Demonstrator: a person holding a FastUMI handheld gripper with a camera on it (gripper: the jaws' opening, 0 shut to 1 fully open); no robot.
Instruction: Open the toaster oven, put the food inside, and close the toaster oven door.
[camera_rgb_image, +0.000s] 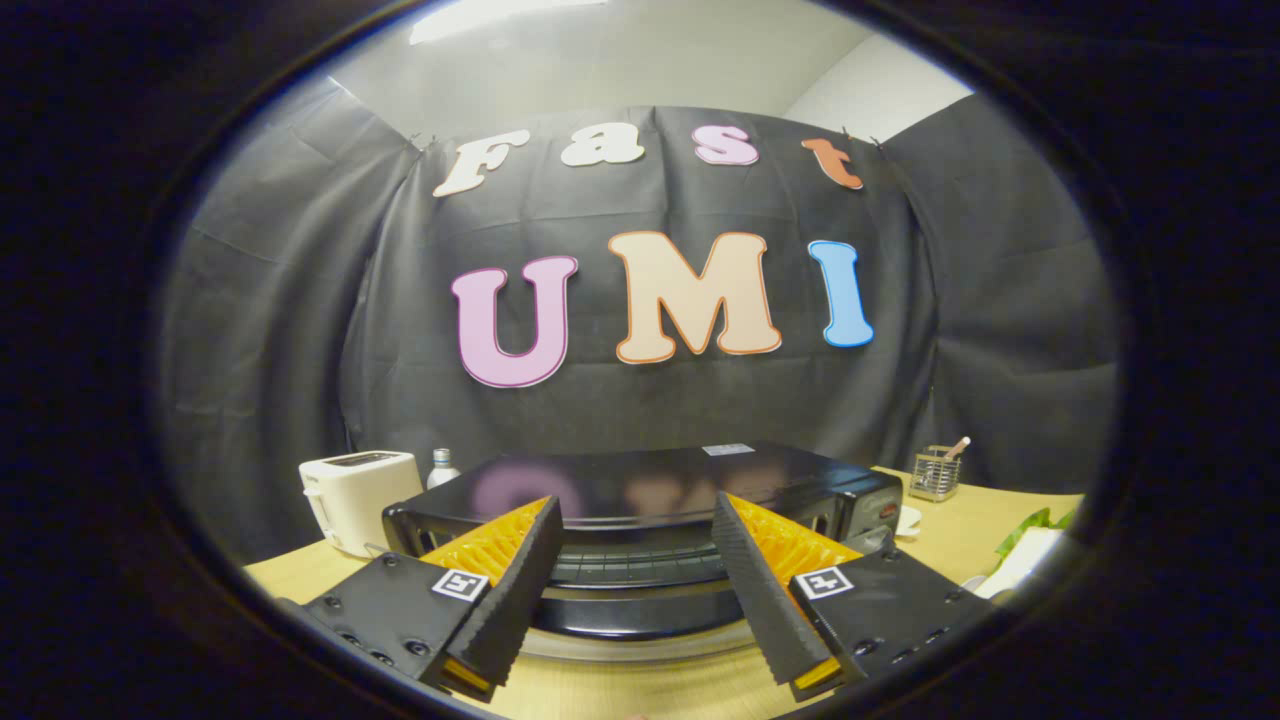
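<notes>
Hand-held gripper spread apart before toaster oven; white toaster and bottle behind.

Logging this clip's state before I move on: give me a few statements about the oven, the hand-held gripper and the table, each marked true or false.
1. The hand-held gripper is open, gripping nothing. True.
2. The toaster oven lies just ahead of the fingers. True.
3. The white toaster stands on top of the oven. False: it stands on the table beside the oven.
4. The wire holder is between the fingers. False: it stands on the table, beyond the oven's other side.
</notes>
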